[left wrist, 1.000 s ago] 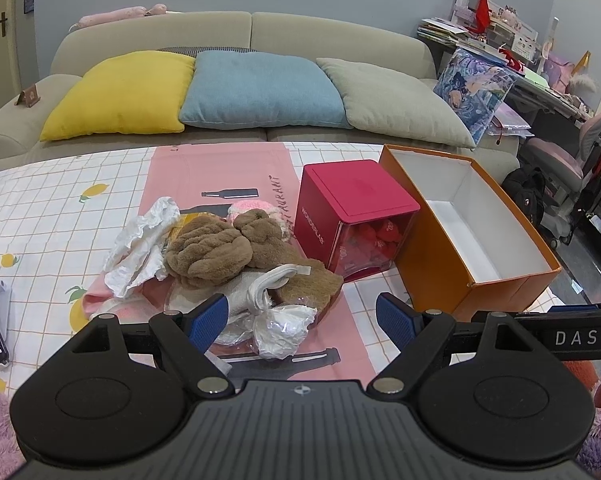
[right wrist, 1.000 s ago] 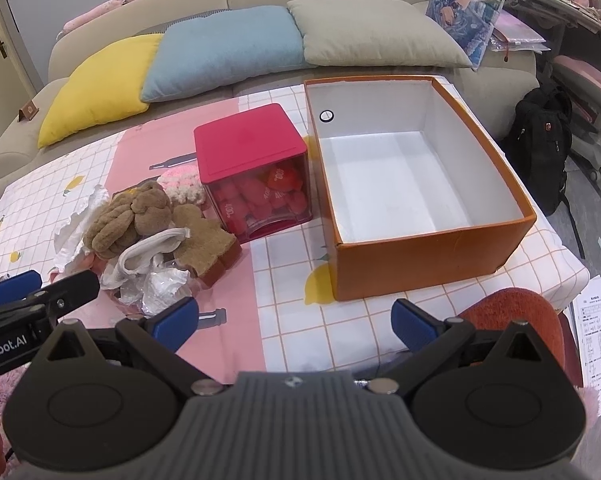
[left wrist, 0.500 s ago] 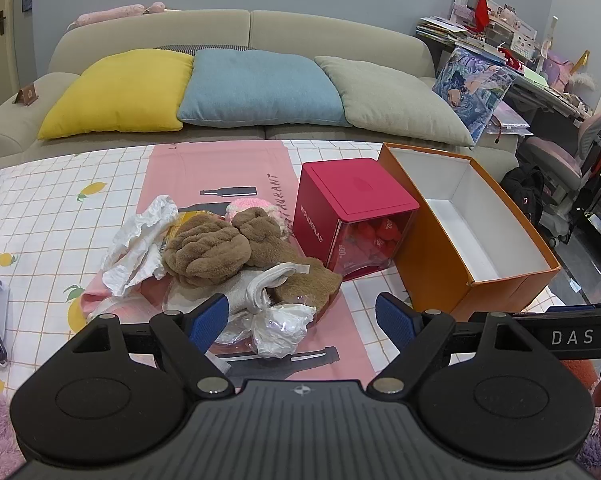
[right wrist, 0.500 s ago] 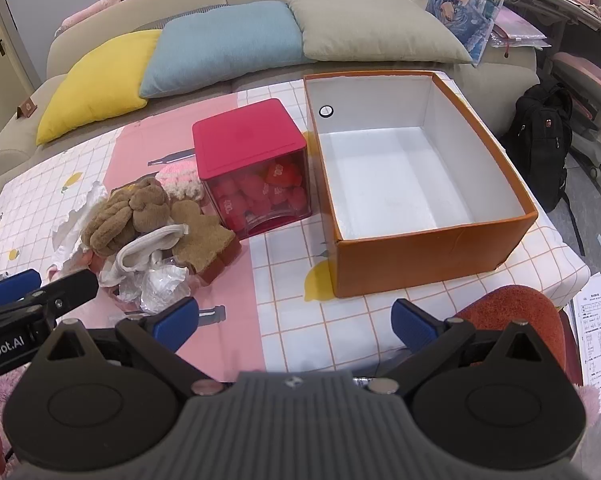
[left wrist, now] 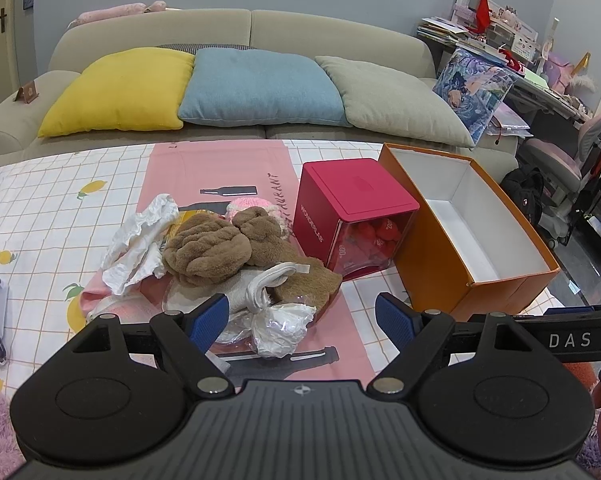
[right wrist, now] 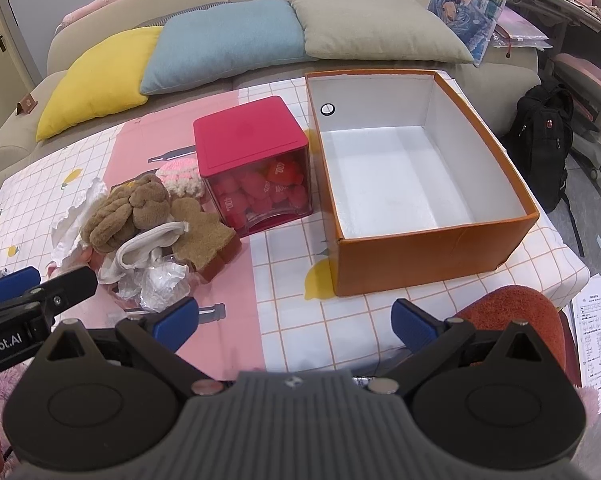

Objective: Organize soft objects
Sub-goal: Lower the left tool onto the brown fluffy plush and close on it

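Currently my left gripper [left wrist: 302, 316] and right gripper [right wrist: 294, 322] are both spread apart, empty, near the soft pile [left wrist: 220, 256].

brown plush [left wrist: 206, 250]: fuzzy cloth
orange box [right wrist: 432, 256]: matt card
red cube [right wrist: 246, 142]: glossy plastic
wrapper [left wrist: 280, 326]: crinkled film

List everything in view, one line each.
Orange box: one, orange outside, white inside, empty, table right.
Red box: one, lidded, red pieces inside, left of orange box.
Soft pile: brown plush, white cloth, pink knit, clear plastic, table left.
Cushions: three, yellow, blue, grey, on sofa.
Tablecloth: one, checked with a pink panel.
Backpack: one, black, floor right.
Left gripper: open, before the pile.
Right gripper: open, above table edge.
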### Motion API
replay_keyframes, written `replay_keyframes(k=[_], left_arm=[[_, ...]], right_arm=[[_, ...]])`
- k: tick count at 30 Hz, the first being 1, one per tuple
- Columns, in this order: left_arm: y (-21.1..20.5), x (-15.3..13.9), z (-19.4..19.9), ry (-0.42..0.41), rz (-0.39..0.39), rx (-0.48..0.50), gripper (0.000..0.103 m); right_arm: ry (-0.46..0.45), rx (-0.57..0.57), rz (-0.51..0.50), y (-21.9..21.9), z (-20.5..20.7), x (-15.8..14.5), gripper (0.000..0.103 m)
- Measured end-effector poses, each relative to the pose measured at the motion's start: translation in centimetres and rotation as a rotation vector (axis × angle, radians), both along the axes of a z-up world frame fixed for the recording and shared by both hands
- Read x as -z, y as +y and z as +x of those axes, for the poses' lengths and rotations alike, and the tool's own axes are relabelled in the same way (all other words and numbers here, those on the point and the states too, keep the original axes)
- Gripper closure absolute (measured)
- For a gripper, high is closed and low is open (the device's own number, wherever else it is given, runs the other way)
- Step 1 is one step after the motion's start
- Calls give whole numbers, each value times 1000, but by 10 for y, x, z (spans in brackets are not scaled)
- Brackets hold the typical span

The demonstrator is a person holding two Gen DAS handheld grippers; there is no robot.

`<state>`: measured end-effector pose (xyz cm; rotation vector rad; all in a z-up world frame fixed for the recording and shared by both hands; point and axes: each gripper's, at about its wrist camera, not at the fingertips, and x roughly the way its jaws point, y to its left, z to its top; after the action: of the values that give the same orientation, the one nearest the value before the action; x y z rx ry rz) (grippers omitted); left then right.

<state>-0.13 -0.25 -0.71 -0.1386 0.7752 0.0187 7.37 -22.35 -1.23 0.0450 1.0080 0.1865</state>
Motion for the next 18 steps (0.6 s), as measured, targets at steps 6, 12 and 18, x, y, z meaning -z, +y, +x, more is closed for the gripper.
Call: replay_keyframes(k=[6, 12, 18], left_arm=[[0, 1, -1, 5, -14, 0, 7], [17, 7, 1, 47, -125, 26, 28], [40, 18, 5, 107, -161, 45, 49]], right_arm=[[-4, -10, 0, 2, -1, 1, 3], [-13, -94, 20, 13, 4, 2, 13], [-16, -216, 22, 37, 18, 11, 33]])
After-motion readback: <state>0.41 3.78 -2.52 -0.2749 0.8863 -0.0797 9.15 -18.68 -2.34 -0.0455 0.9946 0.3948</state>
